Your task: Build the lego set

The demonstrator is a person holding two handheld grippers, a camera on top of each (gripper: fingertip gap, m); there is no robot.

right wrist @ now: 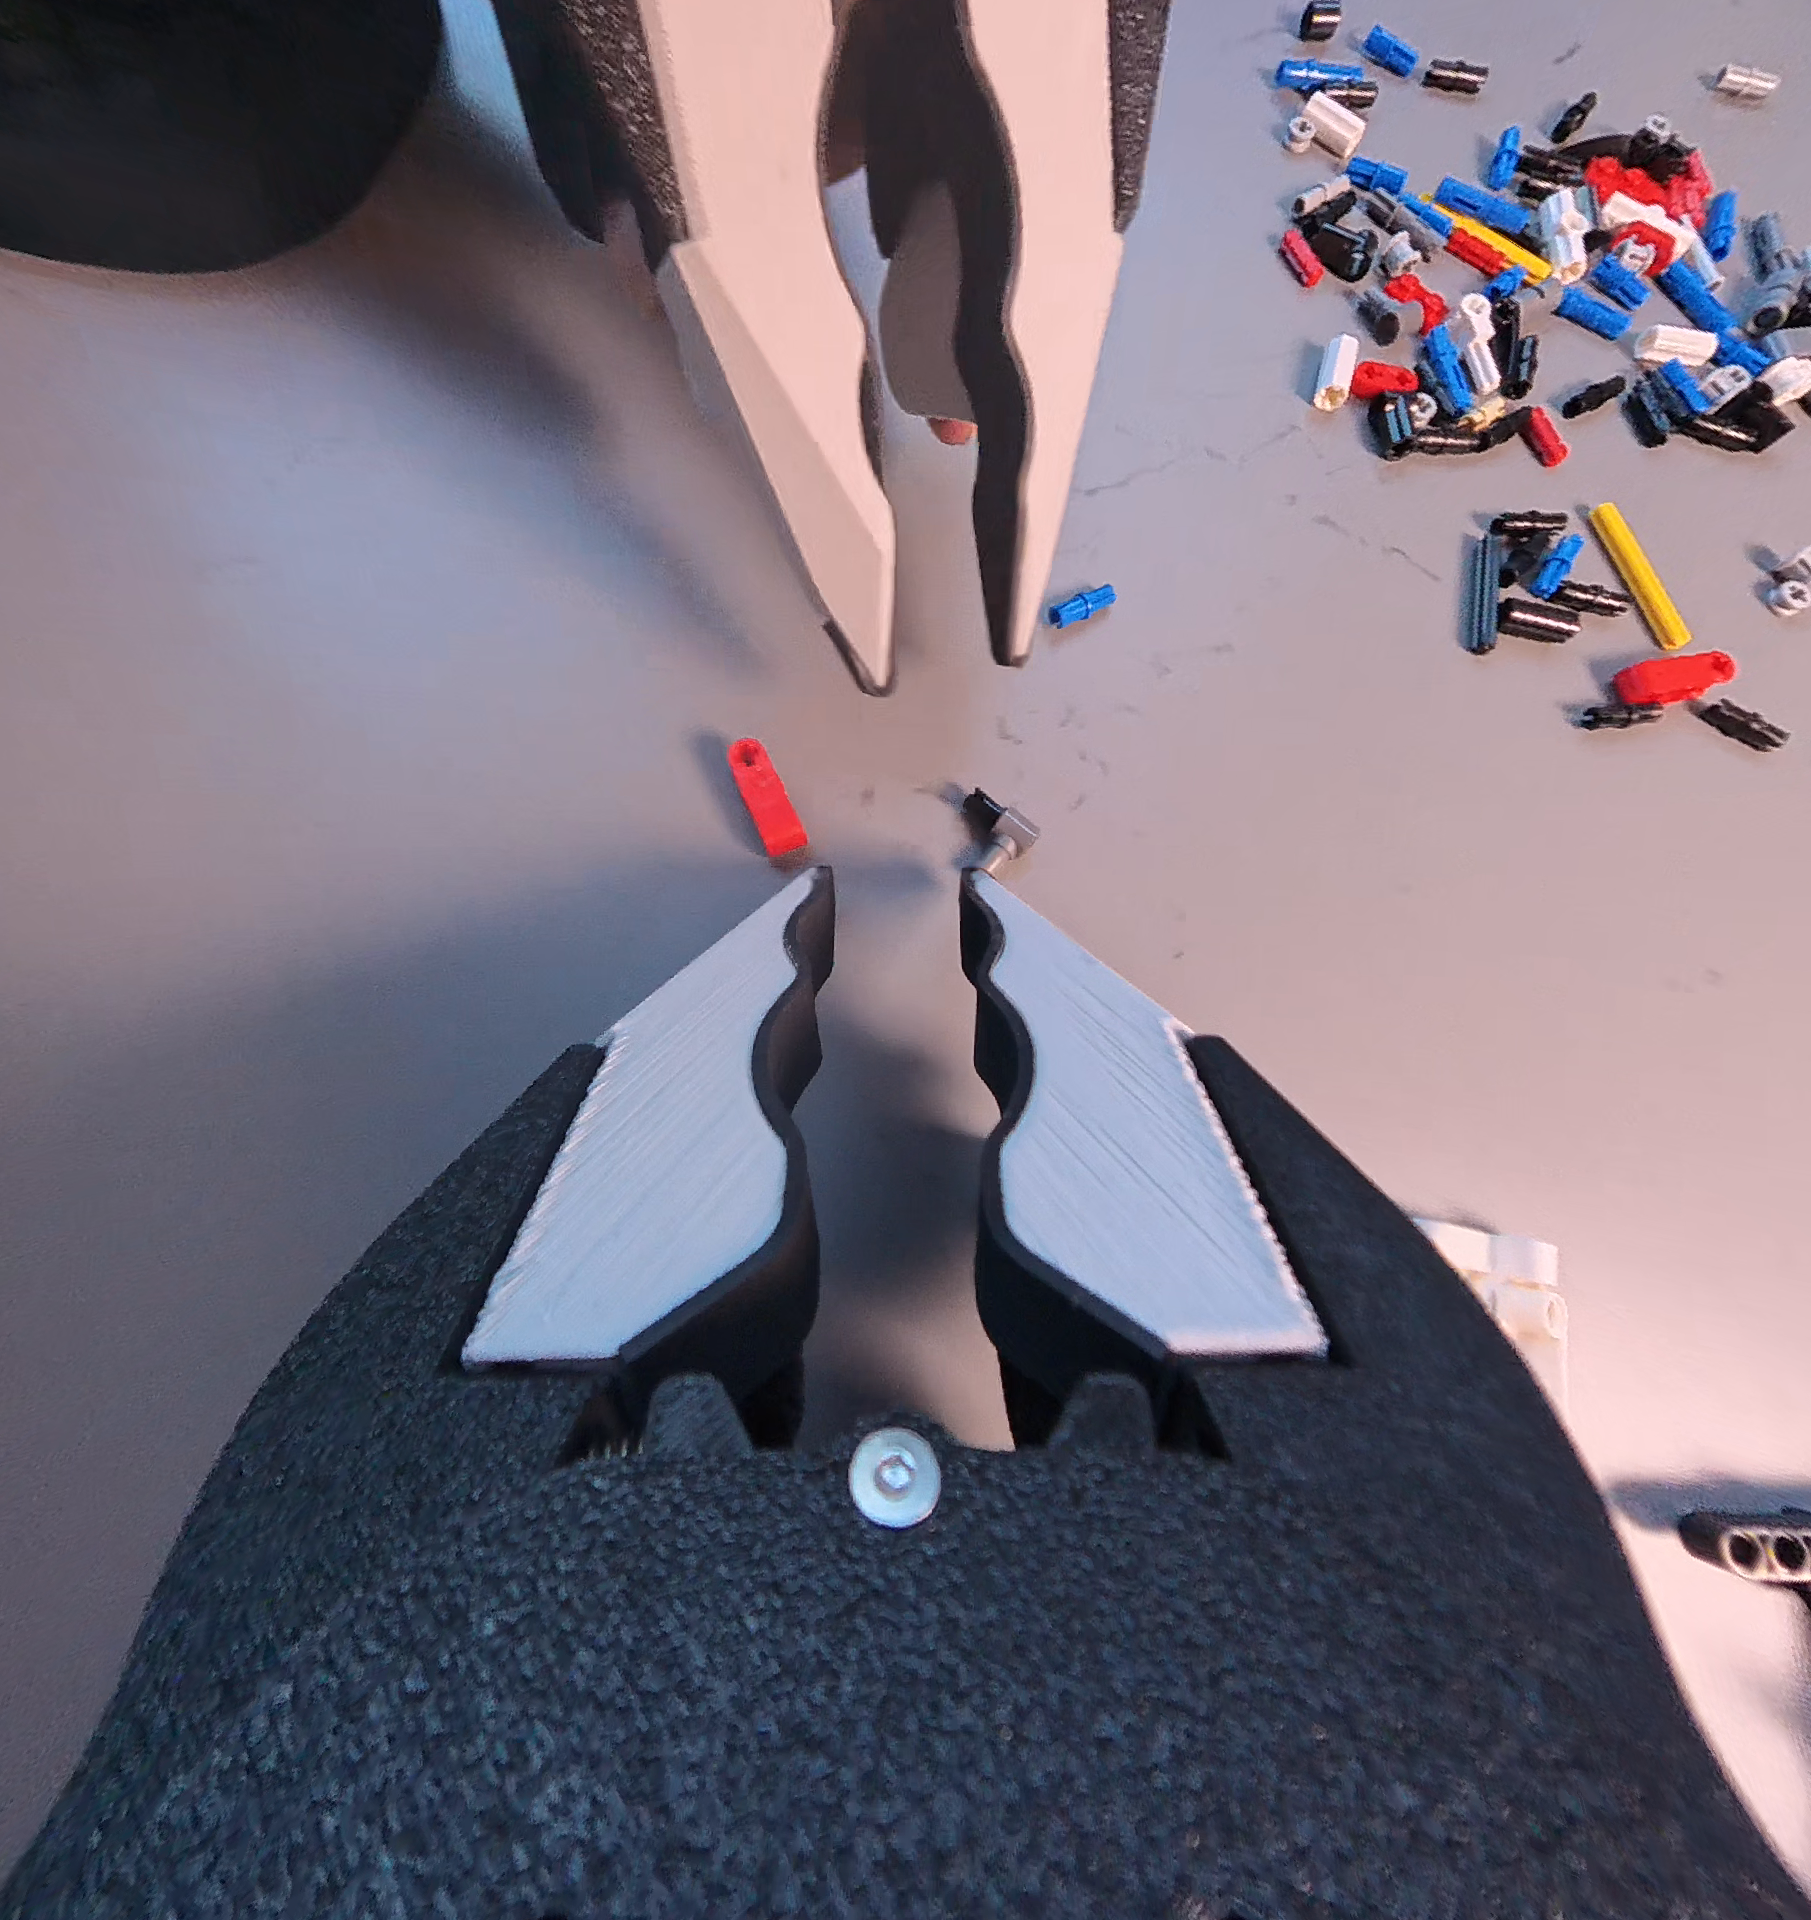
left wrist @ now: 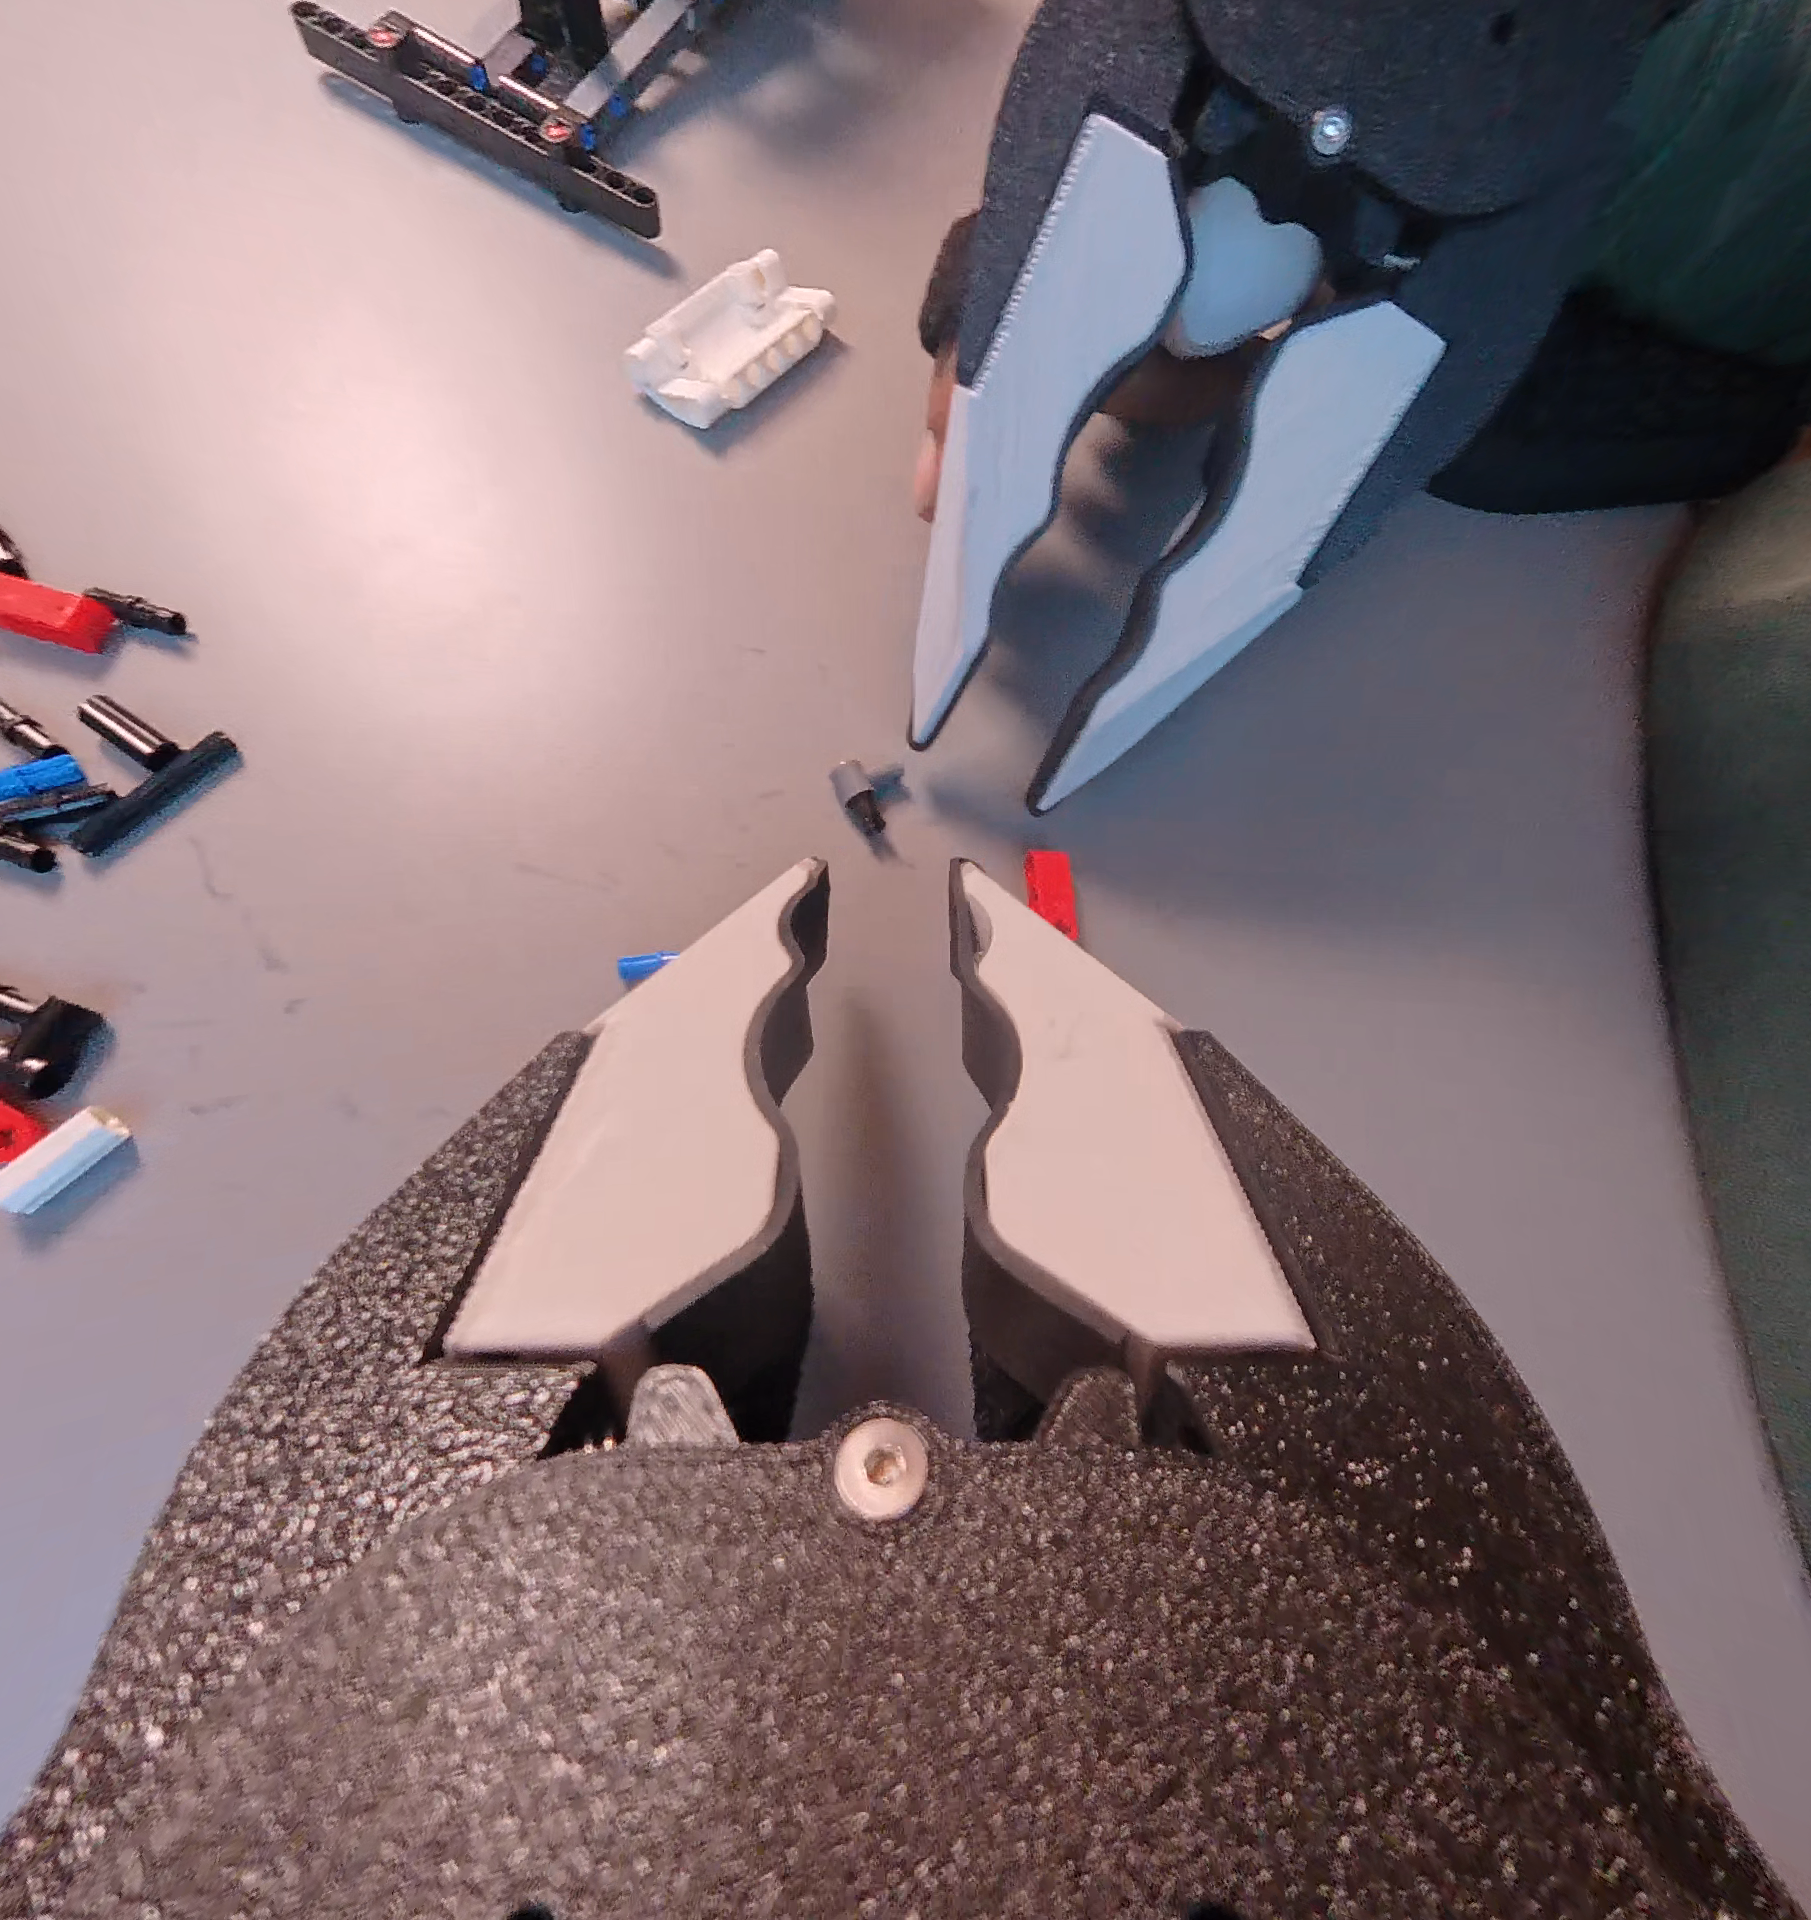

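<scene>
Both the left hand-held gripper (left wrist: 888, 862) and right hand-held gripper (right wrist: 897, 871) sit narrowly parted and empty over the tiny grey-and-black pin (left wrist: 859, 795) lying on the worktop (left wrist: 465, 499) between them, which looks light, stiff and skittery, so I'd pinch its middle.

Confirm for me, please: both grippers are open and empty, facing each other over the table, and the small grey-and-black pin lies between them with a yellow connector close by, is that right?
Nearly. The connector close to the grey-and-black pin is red, not yellow, as the right wrist view shows. The rest stands: the left gripper and right gripper are open, empty, and face each other over the table.
</scene>
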